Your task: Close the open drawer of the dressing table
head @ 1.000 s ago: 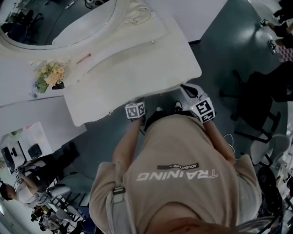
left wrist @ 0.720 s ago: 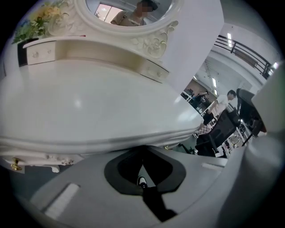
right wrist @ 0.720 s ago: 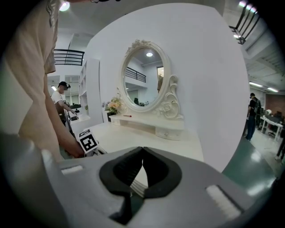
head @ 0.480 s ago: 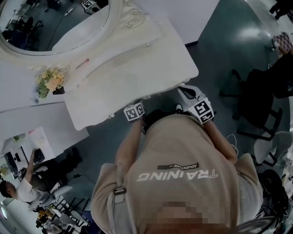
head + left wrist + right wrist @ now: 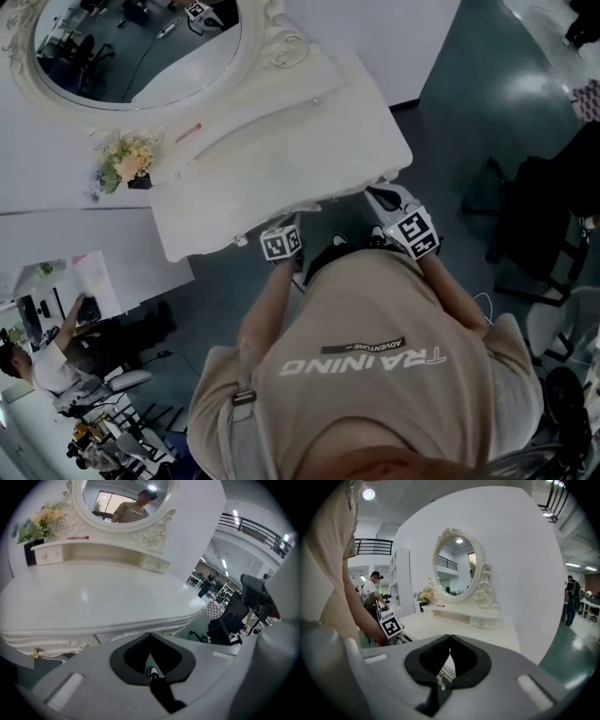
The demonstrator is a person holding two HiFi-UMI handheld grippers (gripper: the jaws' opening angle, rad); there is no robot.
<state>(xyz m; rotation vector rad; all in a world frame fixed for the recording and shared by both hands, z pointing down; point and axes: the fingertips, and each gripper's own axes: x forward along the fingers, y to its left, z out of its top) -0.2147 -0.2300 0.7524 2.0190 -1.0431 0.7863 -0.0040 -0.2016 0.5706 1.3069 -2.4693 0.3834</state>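
Observation:
The white dressing table (image 5: 281,150) with its oval mirror (image 5: 141,47) stands in front of me. My left gripper (image 5: 150,637) is shut and empty, just below the table's front edge. Under that edge a carved drawer front (image 5: 61,645) with a gold knob (image 5: 35,654) shows; how far it stands out I cannot tell. In the head view the left marker cube (image 5: 280,242) sits at the front edge. The right marker cube (image 5: 413,232) is off the front right corner. My right gripper (image 5: 450,638) is shut and empty, pointing along the table from its right side.
A small vase of flowers (image 5: 127,159) and a red stick (image 5: 187,132) sit on the table's raised back shelf. A dark office chair (image 5: 534,216) stands to the right. A seated person (image 5: 37,366) works at a desk at the lower left.
The head view has shifted, so the table sits a little lower and further right in it. Both grippers stay shut at the table's front edge.

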